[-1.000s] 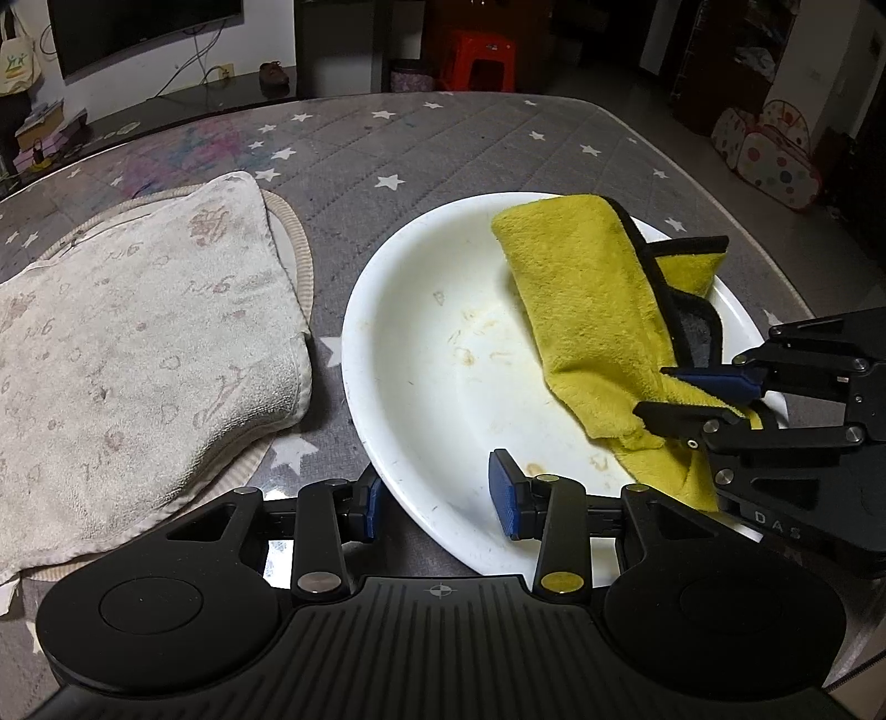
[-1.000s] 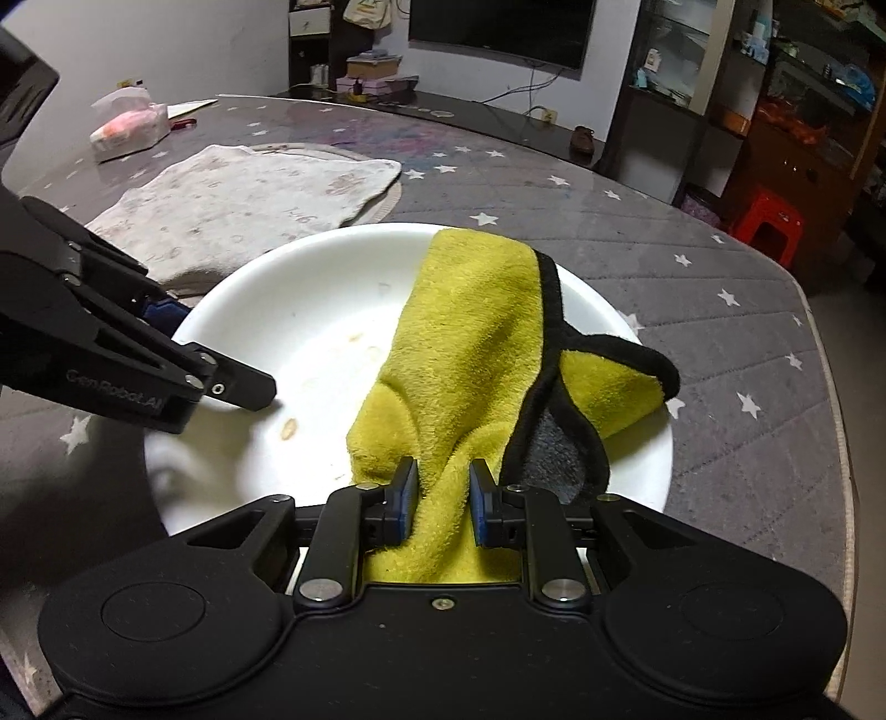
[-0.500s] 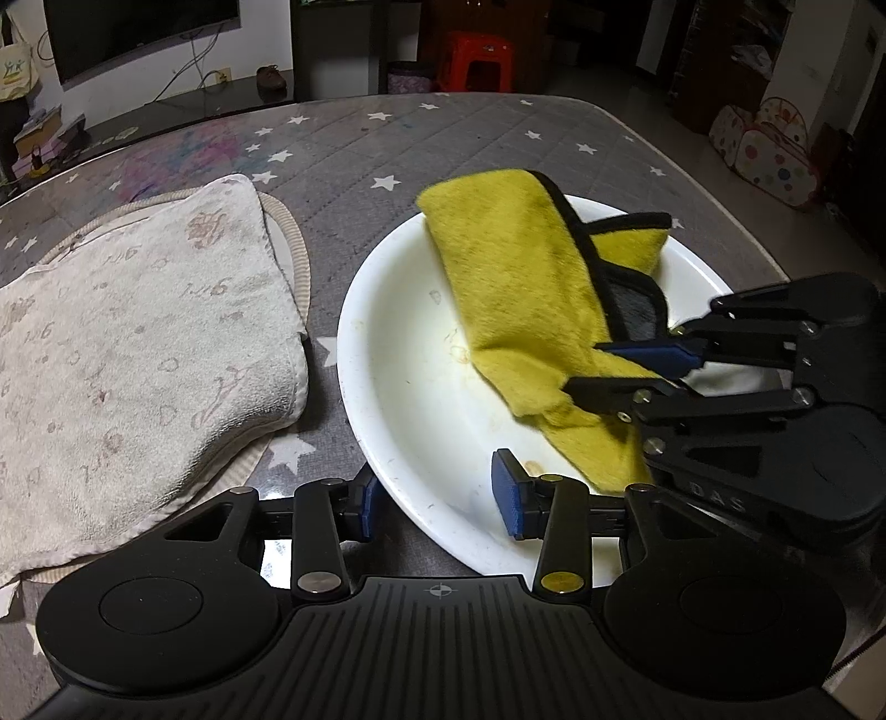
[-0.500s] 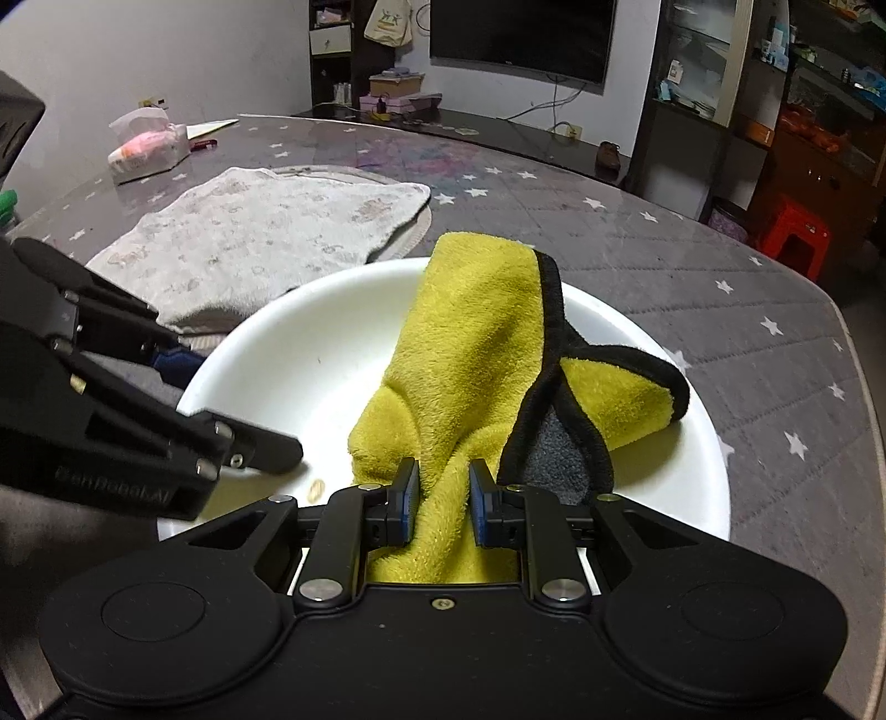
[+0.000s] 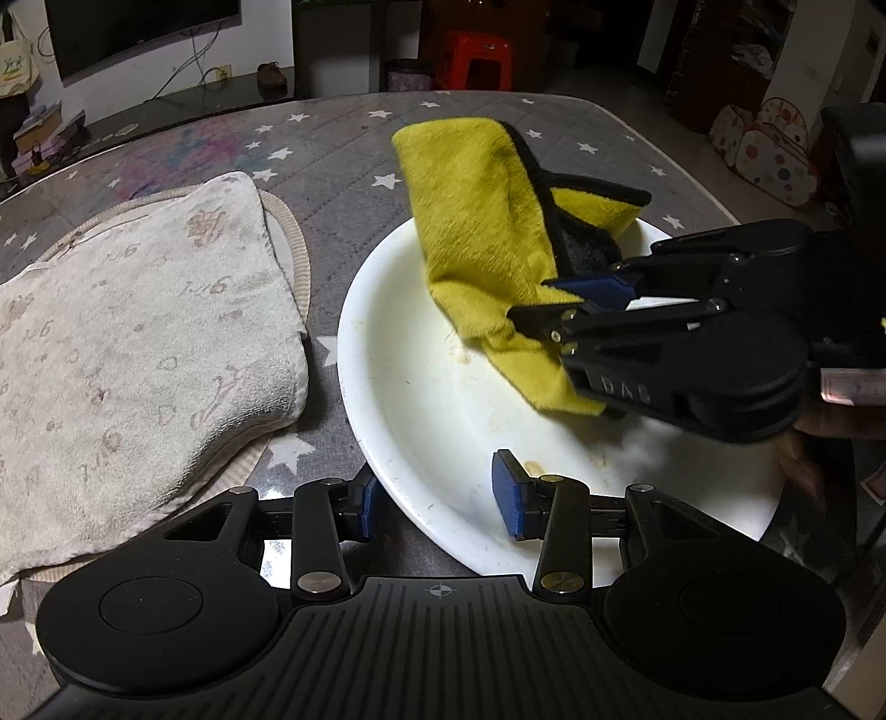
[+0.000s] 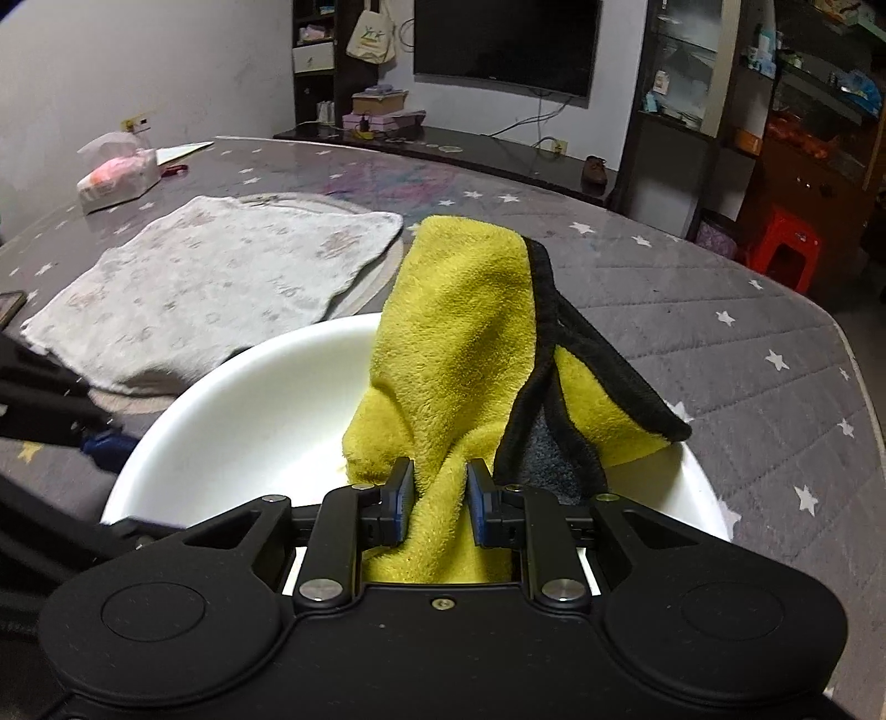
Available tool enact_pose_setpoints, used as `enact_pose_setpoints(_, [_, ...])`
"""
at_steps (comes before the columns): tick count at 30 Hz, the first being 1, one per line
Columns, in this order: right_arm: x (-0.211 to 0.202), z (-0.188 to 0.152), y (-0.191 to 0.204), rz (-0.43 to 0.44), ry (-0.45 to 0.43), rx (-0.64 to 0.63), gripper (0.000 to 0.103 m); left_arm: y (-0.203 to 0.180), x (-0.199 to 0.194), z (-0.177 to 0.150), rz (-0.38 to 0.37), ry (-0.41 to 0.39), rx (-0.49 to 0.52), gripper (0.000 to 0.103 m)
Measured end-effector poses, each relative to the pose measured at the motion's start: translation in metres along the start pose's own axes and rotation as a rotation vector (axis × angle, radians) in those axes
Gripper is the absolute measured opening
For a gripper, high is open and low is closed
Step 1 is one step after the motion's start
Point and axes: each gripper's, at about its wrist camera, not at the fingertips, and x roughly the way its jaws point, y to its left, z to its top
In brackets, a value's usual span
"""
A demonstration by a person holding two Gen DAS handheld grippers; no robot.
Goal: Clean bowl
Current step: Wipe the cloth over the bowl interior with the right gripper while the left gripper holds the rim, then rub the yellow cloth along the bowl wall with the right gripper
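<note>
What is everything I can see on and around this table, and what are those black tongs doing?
bowl: one, white, on the table, brownish smears inside.
yellow cloth: one, yellow with black edging, draped from inside the bowl over its far rim.
pale towel: one, off-white with a faint print, flat on a round mat beside the bowl.
tissue pack: one, white and pink, far corner of the table.
table: one, grey cover with white stars.
television: one, black, on the wall.
red stool: one, beyond the table.
left tongs: black, blue pads, open, straddling the bowl's near rim.
right tongs: black, blue pads, shut on the yellow cloth.
</note>
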Motion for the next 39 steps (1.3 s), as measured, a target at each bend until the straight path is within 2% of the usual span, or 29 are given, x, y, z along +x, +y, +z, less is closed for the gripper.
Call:
enact_pose_setpoints(13, [-0.022,-0.022,-0.013,-0.044,0.024,0.022,0.021,0.002,-0.001,0.002,0.014,-0.004,-0.017,0.035])
enact_pose_setpoints(25, [-0.042,-0.034,0.005,-0.012,0.059,-0.022,0.022,-0.003,-0.006,0.002,0.035,-0.029,0.017,0.034])
enact_pose_setpoints(32, [-0.045,-0.035,0.009,0.013,0.050,-0.021,0.022,-0.003,-0.004,0.006,0.048,-0.039,0.029,0.033])
enact_pose_setpoints(39, [-0.036,-0.031,0.009,0.021,0.023,0.006,0.021,-0.003,0.003,0.017,0.115,-0.052,0.085,0.032])
